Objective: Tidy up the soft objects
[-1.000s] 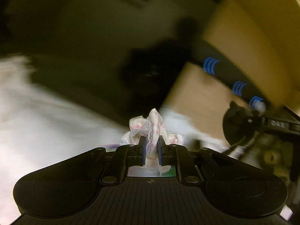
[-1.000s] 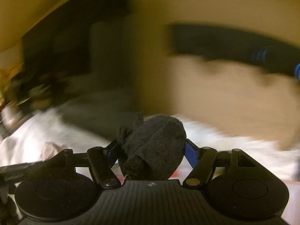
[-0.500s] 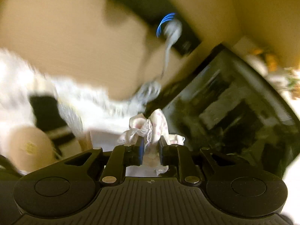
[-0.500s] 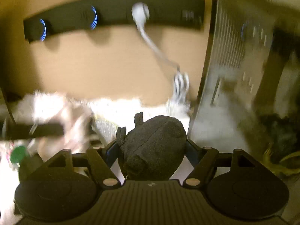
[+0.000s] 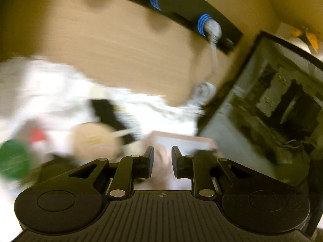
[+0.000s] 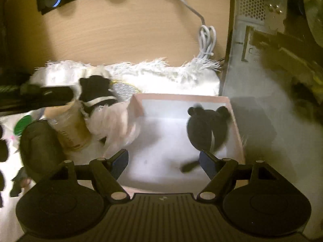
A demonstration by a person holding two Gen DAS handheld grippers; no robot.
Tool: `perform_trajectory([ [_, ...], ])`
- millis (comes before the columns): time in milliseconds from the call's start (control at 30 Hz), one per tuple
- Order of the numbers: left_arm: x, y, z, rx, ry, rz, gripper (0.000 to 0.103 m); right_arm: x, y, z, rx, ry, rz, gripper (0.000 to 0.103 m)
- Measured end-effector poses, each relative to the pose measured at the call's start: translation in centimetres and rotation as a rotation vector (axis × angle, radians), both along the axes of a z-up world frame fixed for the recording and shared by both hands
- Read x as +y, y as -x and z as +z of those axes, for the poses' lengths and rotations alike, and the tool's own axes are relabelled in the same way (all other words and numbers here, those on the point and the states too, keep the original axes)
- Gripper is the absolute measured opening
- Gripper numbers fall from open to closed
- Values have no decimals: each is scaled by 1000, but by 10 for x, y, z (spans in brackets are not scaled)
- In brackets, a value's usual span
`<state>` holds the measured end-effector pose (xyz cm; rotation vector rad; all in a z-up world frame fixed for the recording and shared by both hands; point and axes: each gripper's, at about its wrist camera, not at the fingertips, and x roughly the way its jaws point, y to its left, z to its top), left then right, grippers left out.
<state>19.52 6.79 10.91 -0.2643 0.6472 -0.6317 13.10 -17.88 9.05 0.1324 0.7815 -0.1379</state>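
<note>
Your right claw (image 6: 163, 162) is spread wide with nothing between its fingers, poised above the pink tray (image 6: 235, 121). The dark plush toy (image 6: 208, 129) lies inside that tray toward 2 o'clock, close to the right wall. Your left claw (image 5: 162, 160) is parted too, gripping nothing; the view is badly smeared. The pale lacy cloth (image 6: 119, 125) shows as a blur at the tray's left wall, around 10 o'clock; whether it rests there you cannot tell. A white fluffy mat (image 6: 161, 76) covers the tabletop (image 6: 121, 30) behind.

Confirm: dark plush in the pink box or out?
In. The dark plush lies on the pink box floor, clear of the open right tongs.
</note>
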Motion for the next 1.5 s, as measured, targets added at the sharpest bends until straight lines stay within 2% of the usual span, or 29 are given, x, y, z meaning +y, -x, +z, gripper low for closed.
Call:
perform_trajectory([
  [100, 55, 17, -12, 6, -24, 138, 21, 17, 11, 4, -24, -12, 39, 79],
  [200, 118, 30, -31, 58, 18, 306, 21, 44, 20, 6, -51, 5, 100, 86],
  [300, 161, 39, -46, 116, 33, 386, 21, 73, 21, -4, -50, 14, 156, 86],
  [400, 186, 50, -58, 142, 23, 420, 21, 103, 21, -15, -26, -40, 231, 86],
  [467, 196, 56, -64, 165, 20, 415, 21, 125, 17, -23, -5, -80, 287, 86],
  [567, 192, 56, -72, 210, -6, 323, 21, 159, 10, -33, 28, -67, 363, 86],
  [667, 173, 56, -75, 189, -57, 217, 21, 184, 9, -41, 57, -23, 401, 86],
  [767, 153, 54, -76, 155, -99, 173, 21, 198, 17, -46, 67, 27, 425, 86],
  [833, 143, 51, -75, 140, -119, 159, 21, 202, 28, -44, 31, 106, 434, 86],
  [967, 132, 49, -79, 130, -131, 132, 21, 193, 26, -34, -72, 317, 324, 86],
  [1067, 132, 50, -79, 132, -132, 136, 21, 188, -1, -36, -52, 419, 281, 79],
  [1200, 137, 50, -76, 128, -139, 153, 21, 178, -42, -49, 26, 415, 256, 61],
  [1267, 142, 49, -74, 124, -135, 167, 21, 174, -57, -58, 81, 392, 270, 46],
  [1300, 143, 49, -73, 123, -134, 172, 21, 173, -62, -61, 114, 381, 272, 25],
  [1333, 145, 49, -72, 121, -132, 176, 21, 172, -66, -63, 148, 357, 272, 14],
  [1367, 146, 49, -72, 121, -131, 177, 21, 170, -66, -58, 161, 316, 276, 14],
  [1500, 145, 49, -75, 126, -142, 173, 21, 172, -39, -27, 107, 203, 305, 14],
])
